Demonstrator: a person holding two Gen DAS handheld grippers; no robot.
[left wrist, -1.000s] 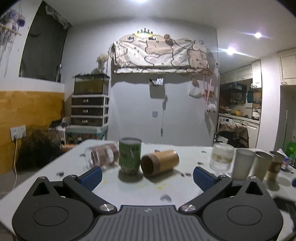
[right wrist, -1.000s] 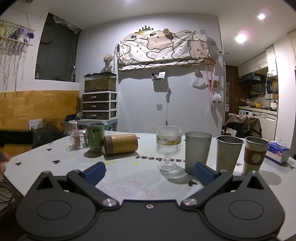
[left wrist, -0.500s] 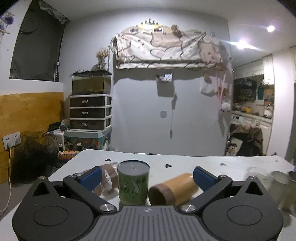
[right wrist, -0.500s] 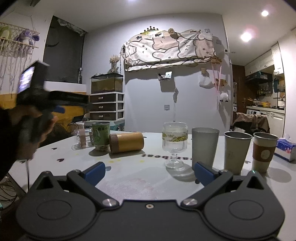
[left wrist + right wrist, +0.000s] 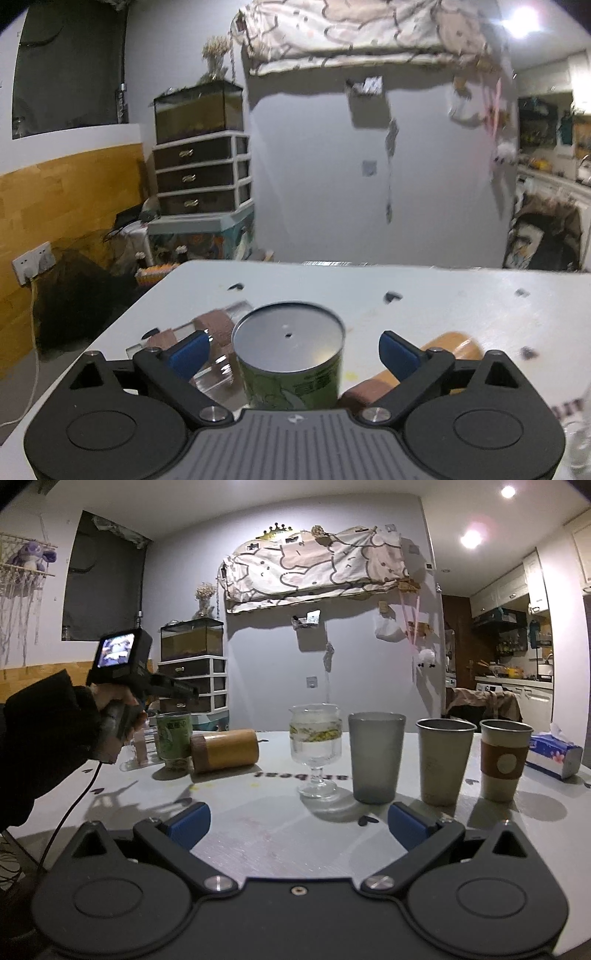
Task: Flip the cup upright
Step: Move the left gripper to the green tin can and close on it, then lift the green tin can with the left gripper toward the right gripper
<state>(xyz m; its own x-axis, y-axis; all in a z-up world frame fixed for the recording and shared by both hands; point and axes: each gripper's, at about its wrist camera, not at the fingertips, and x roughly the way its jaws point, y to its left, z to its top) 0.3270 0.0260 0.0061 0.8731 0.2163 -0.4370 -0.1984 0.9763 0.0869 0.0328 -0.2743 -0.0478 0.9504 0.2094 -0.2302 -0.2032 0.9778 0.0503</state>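
A green printed cup (image 5: pixel 291 369) stands upside down on the white table (image 5: pixel 424 302), its flat metal bottom facing up. My left gripper (image 5: pixel 291 354) is open with its blue pads either side of the cup's top, apart from it. A bamboo cup (image 5: pixel 424 365) lies on its side to the right, and a clear glass mug (image 5: pixel 214 332) with brown bands lies on its side to the left. From the right wrist view the green cup (image 5: pixel 173 740), the bamboo cup (image 5: pixel 225 749) and the left gripper body (image 5: pixel 122 672) show at the left. My right gripper (image 5: pixel 299 823) is open and empty above the table.
A stemmed glass (image 5: pixel 316 749), a grey tumbler (image 5: pixel 375 760), a metal cup (image 5: pixel 443 760) and a sleeved paper cup (image 5: pixel 504 758) stand upright in a row at the right. A tissue pack (image 5: pixel 554 755) lies at the far right. The table's left edge (image 5: pixel 122 325) is close.
My left gripper has moved forward and down until its open fingers flank the green cup. My right gripper has shifted only slightly.
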